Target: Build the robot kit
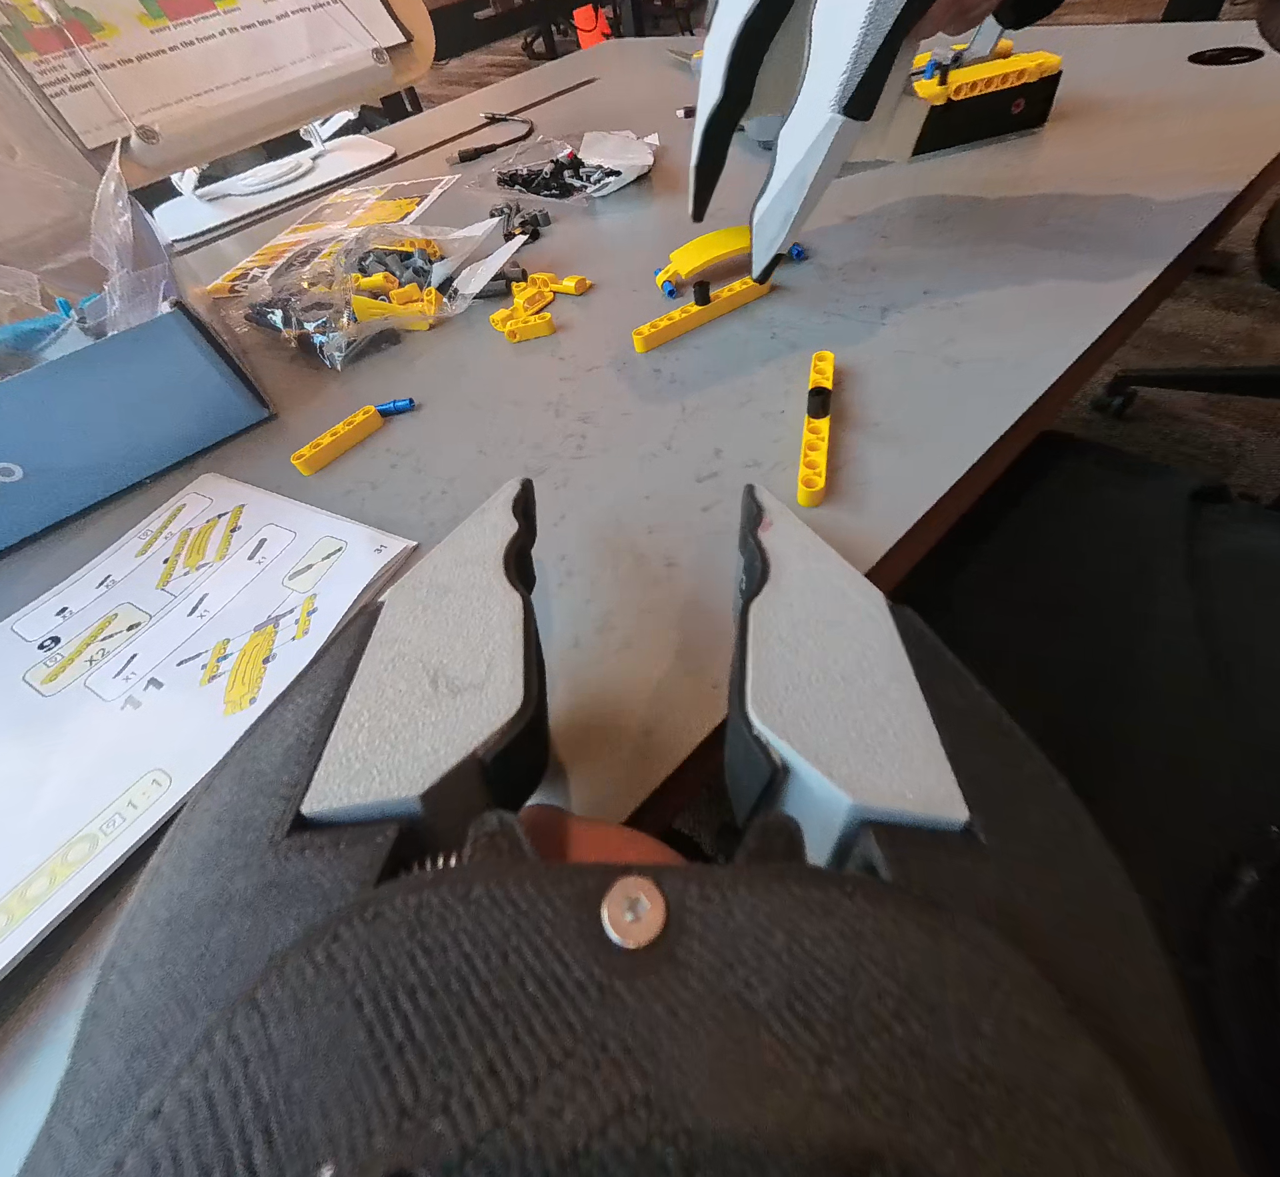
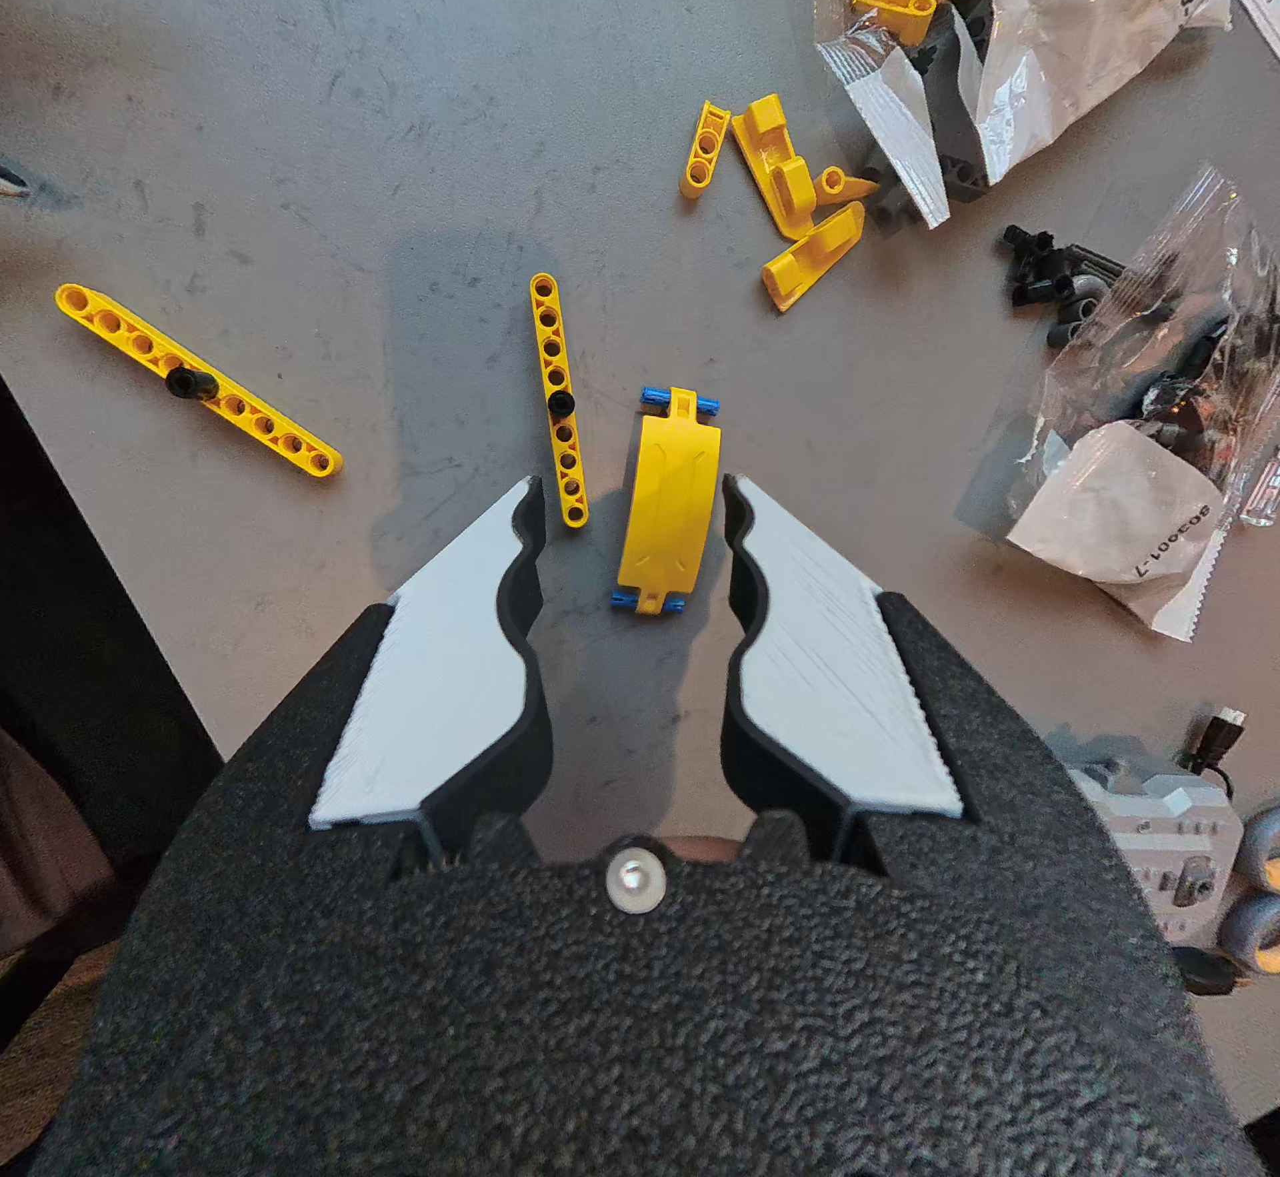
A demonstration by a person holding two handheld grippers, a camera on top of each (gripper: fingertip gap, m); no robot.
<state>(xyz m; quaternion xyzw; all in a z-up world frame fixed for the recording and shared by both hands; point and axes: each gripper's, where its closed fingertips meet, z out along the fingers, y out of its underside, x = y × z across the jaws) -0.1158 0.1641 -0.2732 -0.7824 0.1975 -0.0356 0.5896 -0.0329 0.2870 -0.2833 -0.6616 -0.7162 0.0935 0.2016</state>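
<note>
Tongs wide over the curved yellow panel

Right tongs [image 2: 632, 485] are spread apart and empty, pointing down at the table [image 2: 277, 70]. I see the curved yellow panel [image 2: 670, 506] lying between the two tips, nearer to the right one, and I cannot tell if a tip touches it. Its long axis runs straight away from me, along the fingers, with blue pins [image 2: 679, 399] at both ends. Just left of it lies a long yellow beam [image 2: 558, 395] with one black pin, almost parallel to the panel. A second long beam [image 2: 194, 378], also with one black pin, lies well apart to the left.

My left tongs [image 1: 637, 492] are also apart and hold nothing; they hover above bare table near its edge, far from the panel [image 1: 713, 250], so the right hand is nearer. Beside them lies an open instruction booklet [image 1: 173, 645], and farther off one short beam [image 1: 336, 440]. I count two plastic bags of parts [image 2: 1080, 0] and about five loose small yellow pieces [image 2: 783, 187].
</note>
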